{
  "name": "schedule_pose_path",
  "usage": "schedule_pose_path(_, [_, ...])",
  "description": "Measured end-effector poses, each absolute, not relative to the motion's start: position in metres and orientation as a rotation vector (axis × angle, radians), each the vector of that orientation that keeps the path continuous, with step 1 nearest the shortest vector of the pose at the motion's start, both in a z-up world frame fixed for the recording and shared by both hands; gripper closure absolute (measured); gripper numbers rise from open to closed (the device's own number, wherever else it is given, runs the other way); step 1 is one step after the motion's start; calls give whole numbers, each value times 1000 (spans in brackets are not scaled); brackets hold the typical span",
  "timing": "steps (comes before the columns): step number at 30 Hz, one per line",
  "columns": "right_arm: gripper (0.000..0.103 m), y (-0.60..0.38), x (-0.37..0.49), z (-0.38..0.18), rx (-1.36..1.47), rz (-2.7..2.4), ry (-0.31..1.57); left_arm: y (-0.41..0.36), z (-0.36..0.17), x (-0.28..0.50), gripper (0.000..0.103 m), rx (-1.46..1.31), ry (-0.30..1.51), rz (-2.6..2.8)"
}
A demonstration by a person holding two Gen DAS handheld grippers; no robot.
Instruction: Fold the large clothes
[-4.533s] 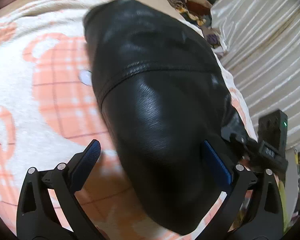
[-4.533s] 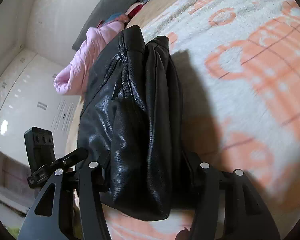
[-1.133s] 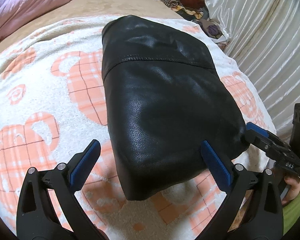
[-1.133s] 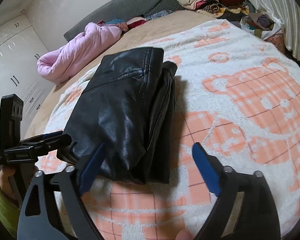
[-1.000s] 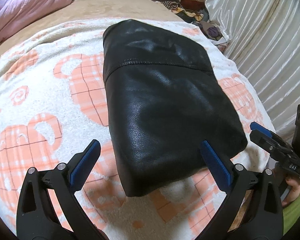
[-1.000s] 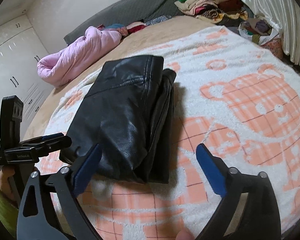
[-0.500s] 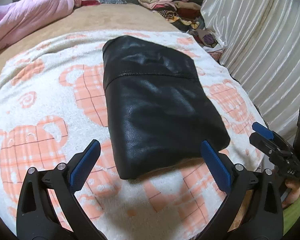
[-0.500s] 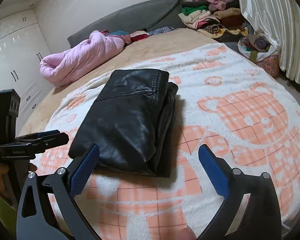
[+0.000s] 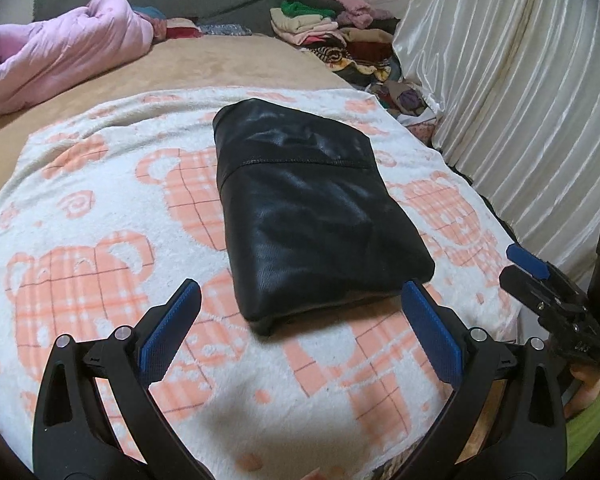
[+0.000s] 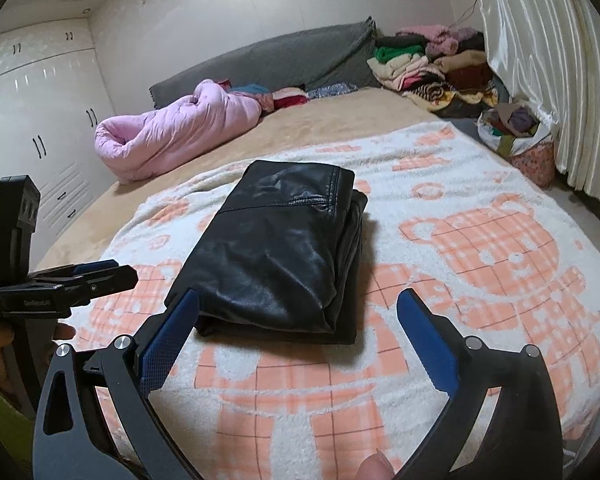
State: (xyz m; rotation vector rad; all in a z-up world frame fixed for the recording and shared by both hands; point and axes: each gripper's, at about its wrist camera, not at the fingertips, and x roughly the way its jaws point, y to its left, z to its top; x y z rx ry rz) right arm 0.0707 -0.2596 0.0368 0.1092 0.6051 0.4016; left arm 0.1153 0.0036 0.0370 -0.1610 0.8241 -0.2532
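We see the black leather jacket (image 9: pixel 308 204) folded into a thick rectangular bundle, lying flat on the white blanket (image 9: pixel 80 184) with the orange bear print, roughly at the middle of that blanket. On the jacket's right side the folded layers show as a stack of edges (image 10: pixel 350 248). Our left gripper (image 9: pixel 300 332) hangs in the air on the near side of the jacket with its blue-padded fingers spread wide, nothing between them and not touching the leather. Our right gripper (image 10: pixel 298 340) hangs likewise near the jacket's front edge, its fingers wide apart and holding nothing. From the right wrist view the left gripper (image 10: pixel 96 276) appears to the left of the jacket, off the blanket's edge, gripped by a hand in a green sleeve. Beyond the jacket lies the tan bedsheet (image 10: pixel 340 120), with a rolled pink quilt (image 10: pixel 172 132) to the jacket's far left and a heap of mixed clothes (image 10: pixel 432 64) to its far right, beside the pale pleated curtain (image 9: pixel 520 92)
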Motion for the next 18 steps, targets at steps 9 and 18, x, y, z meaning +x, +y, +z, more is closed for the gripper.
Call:
schedule_pose_path(9, [4, -252, 43, 16, 87, 385, 591, 17, 21, 84, 9, -161, 810, -224])
schedule_pose_path(18, [4, -240, 40, -8, 42, 357, 635, 24, -4, 70, 9, -172, 832, -178])
